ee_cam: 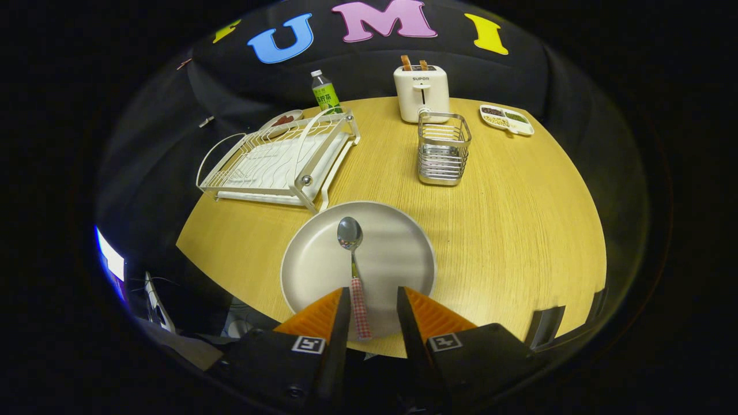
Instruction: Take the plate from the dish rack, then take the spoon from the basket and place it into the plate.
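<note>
Metal spoon (352, 253) in plate (323, 271), tongs (373, 297) seemingly parted.

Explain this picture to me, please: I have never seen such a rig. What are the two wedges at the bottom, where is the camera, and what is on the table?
The camera rides on a hand-held two-finger gripper and looks forward along its fingers; the two wedges are those fingers. A person carries it; there is no robot arm.

Ahead is a round wooden table. Nearest lies a plate with a spoon on it, bowl pointing away. The spoon's checked handle reaches back between the fingers, beside the left one. The fingers are apart, so the gripper looks open and holds nothing.

Beyond the plate stand a white dish rack and a wire basket. Further back are a toaster, a bottle, a divided snack tray and a small dish behind the rack.
</note>
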